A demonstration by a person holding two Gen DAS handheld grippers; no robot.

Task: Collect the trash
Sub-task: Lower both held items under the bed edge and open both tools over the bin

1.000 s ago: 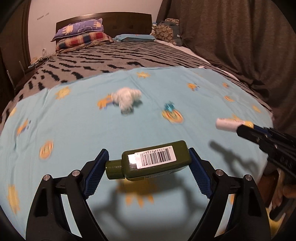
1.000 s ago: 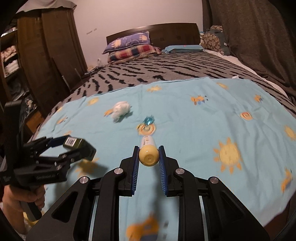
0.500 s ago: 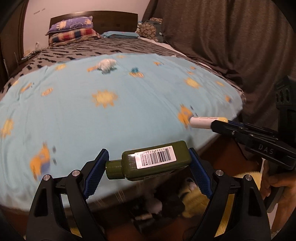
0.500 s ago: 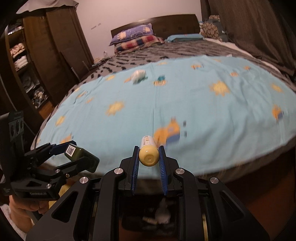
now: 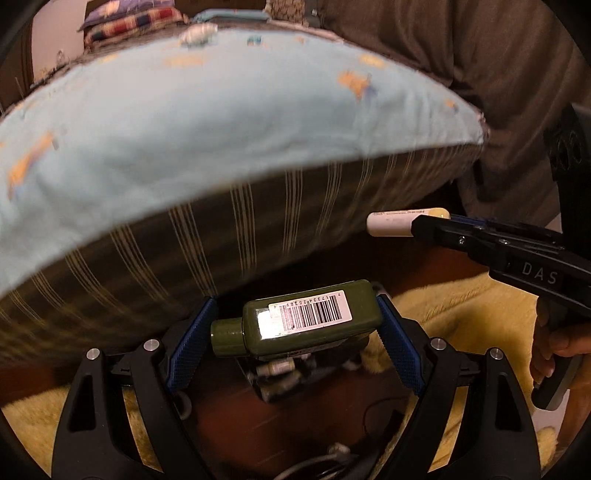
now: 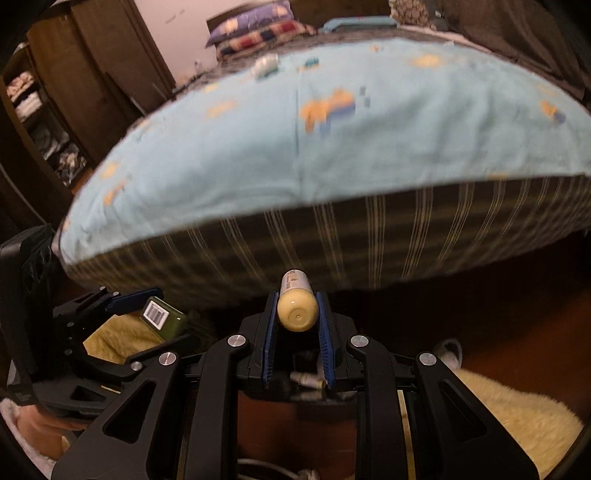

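The left tool (image 5: pixel 295 325) held a dark green bottle (image 5: pixel 310 323) crosswise between its blue pads (image 5: pixel 188 343), cap to the left and a white barcode label facing up. The right tool (image 6: pixel 297 321) gripped a small pale yellow tube (image 6: pixel 296 304) lengthwise, its rounded end toward the camera and its white end pointing forward. Both were held off the foot of the bed, below the level of the light blue sheet (image 5: pixel 184 122) with its orange sun prints, in front of the striped side of the mattress (image 6: pixel 406 236). Beneath the tools lay a dark box (image 5: pixel 295 376) on the floor containing a few small pale items, too blurred to identify, with a yellow fuzzy rug (image 5: pixel 461 325) just beside it. On the sheet near the far end sat a whitish crumpled piece (image 6: pixel 266 64) and a small blue-green scrap (image 6: pixel 310 62) near it. Pillows (image 6: pixel 258 33) lay at the headboard, and a brown curtain (image 5: pixel 461 55) hung to the right.
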